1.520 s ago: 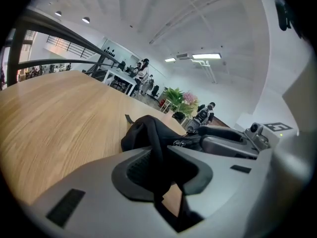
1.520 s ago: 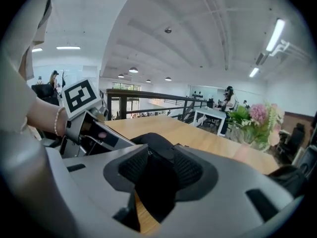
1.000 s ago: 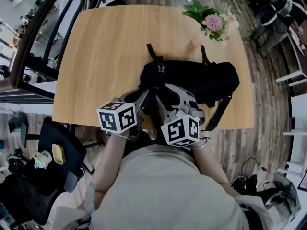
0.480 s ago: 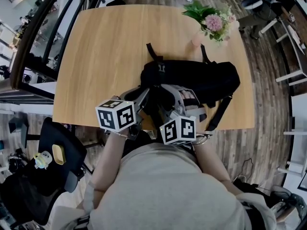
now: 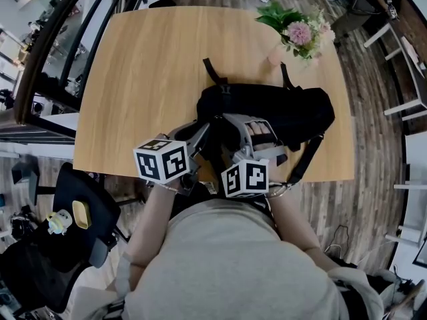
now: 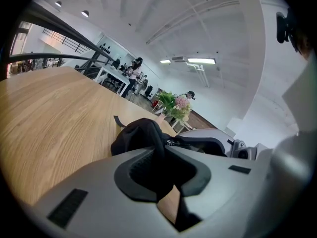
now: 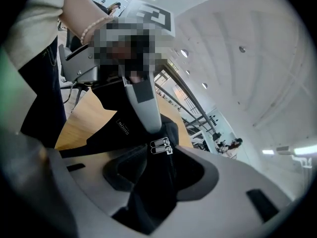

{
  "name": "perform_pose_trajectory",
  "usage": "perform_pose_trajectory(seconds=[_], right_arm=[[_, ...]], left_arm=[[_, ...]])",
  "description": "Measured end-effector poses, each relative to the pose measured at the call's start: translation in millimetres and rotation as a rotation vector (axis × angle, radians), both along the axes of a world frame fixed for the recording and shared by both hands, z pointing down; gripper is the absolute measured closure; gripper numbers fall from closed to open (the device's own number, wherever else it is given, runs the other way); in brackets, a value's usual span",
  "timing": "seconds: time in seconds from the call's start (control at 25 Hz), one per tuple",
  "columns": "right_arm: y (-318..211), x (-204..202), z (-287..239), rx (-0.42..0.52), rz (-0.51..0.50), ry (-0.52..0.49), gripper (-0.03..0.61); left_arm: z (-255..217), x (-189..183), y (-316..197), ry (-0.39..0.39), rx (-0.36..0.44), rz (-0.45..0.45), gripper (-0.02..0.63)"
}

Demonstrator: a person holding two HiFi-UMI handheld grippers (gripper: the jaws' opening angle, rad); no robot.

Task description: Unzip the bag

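A black backpack (image 5: pixel 280 112) lies on the wooden table (image 5: pixel 133 79), near its front edge. My left gripper (image 5: pixel 202 133) is at the bag's left end, and in the left gripper view my left gripper (image 6: pixel 161 175) is shut on a fold of the black fabric (image 6: pixel 143 138). My right gripper (image 5: pixel 252 131) rests on the bag's front. In the right gripper view my right gripper (image 7: pixel 161 170) has its jaws opening, with bag fabric and two silver zipper pulls (image 7: pixel 161 146) between them; the pads stand apart from them. A left gripper finger (image 7: pixel 143 103) shows just behind the pulls.
A vase of pink flowers (image 5: pixel 297 32) stands at the table's far right corner. The bag's straps (image 5: pixel 303 159) trail over the front edge. A black chair (image 5: pixel 80 212) is at the lower left, and a railing (image 5: pixel 53 52) runs along the left.
My right gripper has shifted a little left and farther onto the bag. The left gripper and the bag have stayed put.
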State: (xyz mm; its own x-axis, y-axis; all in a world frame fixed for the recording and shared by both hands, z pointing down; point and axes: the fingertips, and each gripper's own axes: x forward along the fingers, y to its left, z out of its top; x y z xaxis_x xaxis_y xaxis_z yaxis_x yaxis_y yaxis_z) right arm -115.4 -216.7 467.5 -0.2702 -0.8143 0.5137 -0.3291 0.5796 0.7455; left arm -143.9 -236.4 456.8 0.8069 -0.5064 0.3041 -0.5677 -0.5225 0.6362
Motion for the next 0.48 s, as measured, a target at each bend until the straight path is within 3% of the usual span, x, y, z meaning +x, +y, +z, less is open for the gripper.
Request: perform_pose_trajectory(seconds=[0.48], right_arm=[[0.3, 0.7, -7.2, 0.016, 0.003, -0.036, 0.443]], left_arm=[[3.4, -4.2, -4.6, -0.002, -0.005, -0.015, 0.552]])
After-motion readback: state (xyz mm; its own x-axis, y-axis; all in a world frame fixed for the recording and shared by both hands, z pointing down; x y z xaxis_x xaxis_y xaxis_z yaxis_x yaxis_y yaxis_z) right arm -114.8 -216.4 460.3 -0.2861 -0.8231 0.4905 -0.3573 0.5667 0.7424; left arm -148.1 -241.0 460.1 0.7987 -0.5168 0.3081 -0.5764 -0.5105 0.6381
